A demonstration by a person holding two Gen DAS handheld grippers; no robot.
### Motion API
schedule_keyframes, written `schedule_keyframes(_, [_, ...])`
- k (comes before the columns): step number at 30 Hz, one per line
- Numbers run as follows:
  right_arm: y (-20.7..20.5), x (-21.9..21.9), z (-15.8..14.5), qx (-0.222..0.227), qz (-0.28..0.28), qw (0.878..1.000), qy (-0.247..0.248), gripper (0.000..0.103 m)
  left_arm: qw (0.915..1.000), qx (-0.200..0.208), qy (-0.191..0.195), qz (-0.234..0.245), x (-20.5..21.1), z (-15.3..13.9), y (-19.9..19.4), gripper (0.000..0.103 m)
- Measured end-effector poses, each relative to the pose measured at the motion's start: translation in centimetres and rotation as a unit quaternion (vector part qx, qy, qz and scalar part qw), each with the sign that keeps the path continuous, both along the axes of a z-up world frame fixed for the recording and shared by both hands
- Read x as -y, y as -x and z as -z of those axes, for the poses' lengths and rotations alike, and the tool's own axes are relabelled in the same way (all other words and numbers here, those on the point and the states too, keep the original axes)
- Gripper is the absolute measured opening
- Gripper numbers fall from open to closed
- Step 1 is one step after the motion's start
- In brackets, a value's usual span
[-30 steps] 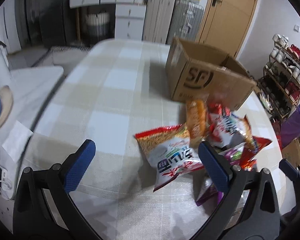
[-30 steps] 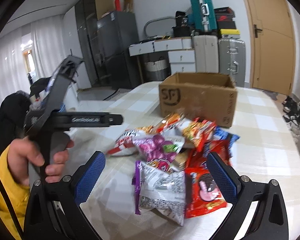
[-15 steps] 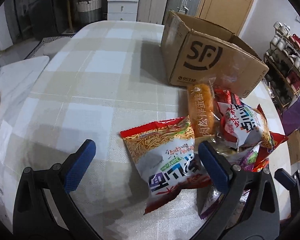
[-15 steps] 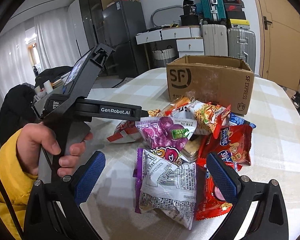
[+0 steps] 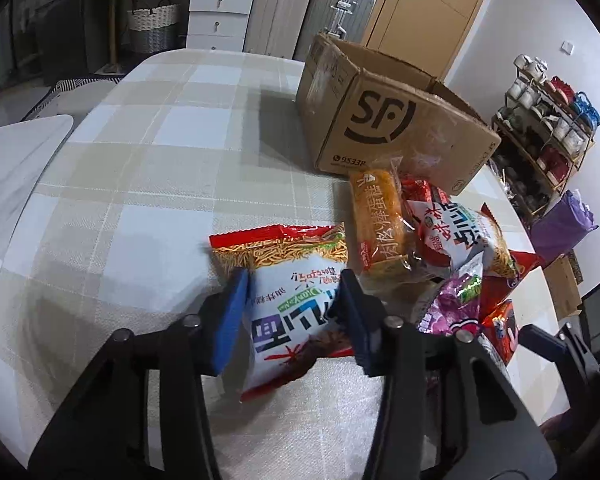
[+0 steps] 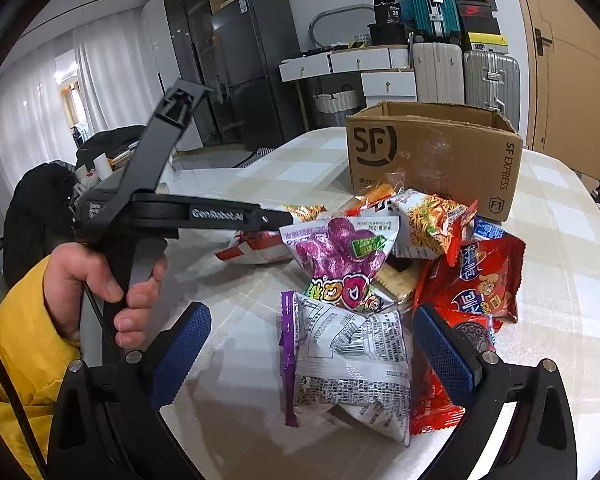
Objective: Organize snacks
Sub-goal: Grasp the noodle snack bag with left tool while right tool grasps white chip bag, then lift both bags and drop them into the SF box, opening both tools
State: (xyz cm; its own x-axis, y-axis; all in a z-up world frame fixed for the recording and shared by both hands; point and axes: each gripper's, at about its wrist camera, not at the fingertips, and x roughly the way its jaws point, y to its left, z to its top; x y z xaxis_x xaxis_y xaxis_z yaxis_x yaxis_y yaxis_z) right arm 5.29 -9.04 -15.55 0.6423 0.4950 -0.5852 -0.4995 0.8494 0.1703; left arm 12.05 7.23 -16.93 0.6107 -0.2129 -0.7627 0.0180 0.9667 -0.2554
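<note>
Our left gripper [image 5: 290, 316], wide open a second ago, is now closing, its blue pads against the sides of the red-and-white noodle snack bag [image 5: 288, 292] lying near us on the checked tablecloth [image 5: 140, 184]. We judge the first pick is under way. The bag looks puffy, crinkly and glossy. Our right gripper [image 6: 310, 350] stands wide open over the purple-edged packet [image 6: 348, 364], gripping nothing. Beyond the pile stands the open cardboard box [image 5: 396, 120].

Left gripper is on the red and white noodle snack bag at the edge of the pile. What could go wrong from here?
1. The left gripper is closing across the puffy noodle snack bag; it could crush the contents or slip off.
2. The orange cake pack lies right beside that bag, so a lift may drag it along.
</note>
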Motion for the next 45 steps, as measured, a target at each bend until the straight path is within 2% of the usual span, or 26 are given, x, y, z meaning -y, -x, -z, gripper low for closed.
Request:
schedule_keyframes(9, [-0.9,-0.4,0.5,-0.023,-0.001,1.000,0.007,0.102,0.9996,0.011,0.027,-0.001,-1.8,-0.2,1.4,0.037])
schedule_keyframes(11, [-1.4,-0.3,0.9,-0.041,-0.004,0.999,-0.001,0.095,0.9994,0.012,0.033,-0.002,-2.2,-0.2,1.7,0.037])
schedule_keyframes(13, [-1.9,-0.2,1.4,-0.061,-0.001,0.998,0.000,0.078,0.9992,0.013,0.037,-0.004,-2.5,-0.2,1.9,0.037])
schedule_keyframes(14, [-2.1,-0.2,1.7,-0.067,0.003,0.998,0.007,0.074,0.9991,0.013,0.039,-0.005,-2.7,-0.2,2.1,0.037])
schedule_keyframes(18, [-2.4,-0.1,1.7,-0.066,0.011,0.997,0.024,0.067,0.9988,0.015,0.046,-0.007,-3.3,-0.1,2.6,0.037])
schedule_keyframes(28, [-1.7,-0.4,2.4,-0.053,0.024,0.995,0.085,0.065,0.9983,0.021,0.053,-0.008,-3.8,-0.4,3.3,0.037])
schedule_keyframes(31, [-2.4,0.0,2.7,-0.061,0.025,0.995,0.073,0.065,0.9983,0.022,0.054,-0.009,-3.9,-0.4,3.5,0.037])
schedule_keyframes(37, [-4.0,-0.8,4.1,-0.076,0.021,0.991,0.104,0.067,0.9983,0.021,0.054,-0.008,-3.8,-0.5,3.7,0.037])
schedule_keyframes(39, [-4.1,-0.8,4.2,-0.078,0.020,0.992,0.100,0.066,0.9983,0.023,0.054,-0.008,-3.8,-0.6,3.8,0.037])
schedule_keyframes(40, [-4.2,-0.6,4.2,-0.079,0.018,0.992,0.093,0.061,0.9982,0.024,0.054,-0.007,-3.8,-0.6,3.8,0.037])
schedule_keyframes(42, [-4.1,-0.1,4.2,-0.084,0.017,0.994,0.072,0.060,0.9983,0.025,0.053,-0.006,-3.7,-0.8,3.9,0.037])
schedule_keyframes(43, [-4.1,0.2,4.2,-0.088,0.015,0.994,0.058,0.054,0.9982,0.026,0.053,-0.005,-3.7,-0.8,4.0,0.037])
schedule_keyframes(45, [-4.1,0.7,4.1,-0.089,0.016,0.995,0.044,0.053,0.9982,0.030,0.051,-0.003,-3.5,-1.2,4.3,0.036])
